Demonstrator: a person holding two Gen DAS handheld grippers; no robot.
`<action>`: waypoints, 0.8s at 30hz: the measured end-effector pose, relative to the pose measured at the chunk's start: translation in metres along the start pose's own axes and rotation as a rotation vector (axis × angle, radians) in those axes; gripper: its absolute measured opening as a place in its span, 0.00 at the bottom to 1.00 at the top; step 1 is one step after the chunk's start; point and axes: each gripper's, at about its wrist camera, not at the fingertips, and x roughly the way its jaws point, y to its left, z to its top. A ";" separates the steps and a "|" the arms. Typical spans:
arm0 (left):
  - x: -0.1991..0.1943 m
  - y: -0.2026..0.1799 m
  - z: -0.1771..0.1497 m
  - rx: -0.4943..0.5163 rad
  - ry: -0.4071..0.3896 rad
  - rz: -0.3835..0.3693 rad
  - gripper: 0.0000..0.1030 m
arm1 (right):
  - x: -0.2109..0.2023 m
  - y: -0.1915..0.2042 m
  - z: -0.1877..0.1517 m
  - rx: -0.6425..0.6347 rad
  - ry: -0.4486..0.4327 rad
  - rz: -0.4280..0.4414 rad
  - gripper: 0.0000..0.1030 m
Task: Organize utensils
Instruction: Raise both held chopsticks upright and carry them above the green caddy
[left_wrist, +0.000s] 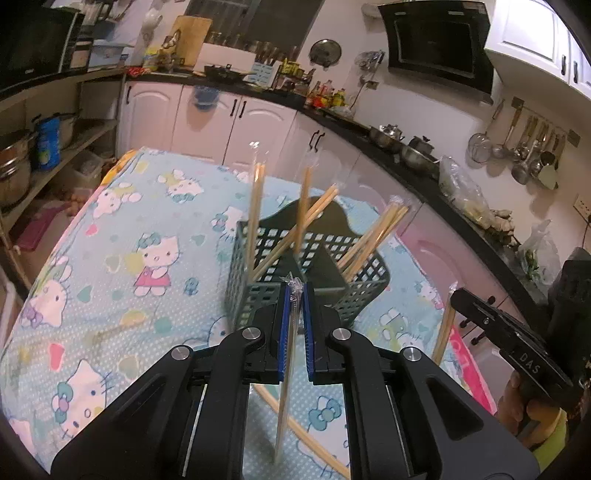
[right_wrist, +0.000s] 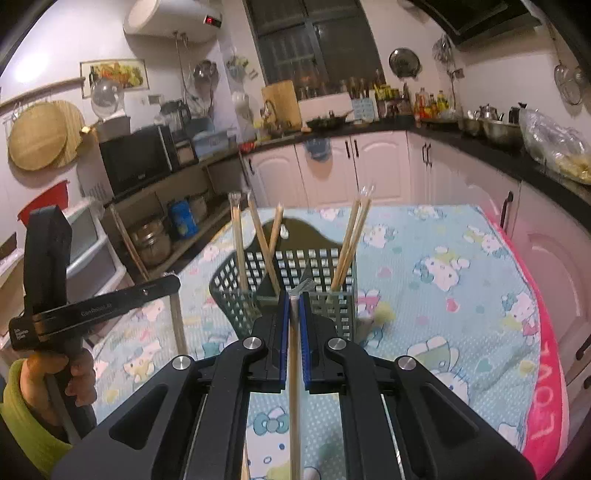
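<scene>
A dark green slotted utensil basket (left_wrist: 258, 288) stands on the Hello Kitty tablecloth (left_wrist: 122, 229), holding several wrapped chopstick pairs (left_wrist: 256, 206) that lean in its compartments. My left gripper (left_wrist: 295, 291) is shut on a plastic-wrapped chopstick pair (left_wrist: 286, 376) that hangs down toward the table, just in front of the basket. My right gripper (right_wrist: 294, 295) is shut on another wrapped chopstick pair (right_wrist: 294, 387), also right before the basket (right_wrist: 229, 295). Each gripper shows from the side in the other's view, the right one (left_wrist: 458, 295) and the left one (right_wrist: 173, 284), each with a pair hanging below.
Another chopstick pair (left_wrist: 306, 439) lies flat on the cloth under the left gripper. White cabinets and a black counter (left_wrist: 369, 125) with pots and bottles run behind the table. Open shelves (left_wrist: 55, 147) stand to the left. A pink towel (right_wrist: 546, 369) edges the table's right side.
</scene>
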 end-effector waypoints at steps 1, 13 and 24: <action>0.000 -0.001 0.002 0.005 -0.003 -0.002 0.02 | -0.003 0.000 0.002 0.000 -0.018 0.002 0.06; -0.009 -0.026 0.041 0.055 -0.084 -0.049 0.02 | -0.022 0.003 0.033 -0.026 -0.141 -0.010 0.06; -0.019 -0.049 0.079 0.106 -0.174 -0.070 0.02 | -0.023 0.009 0.063 -0.049 -0.202 0.000 0.06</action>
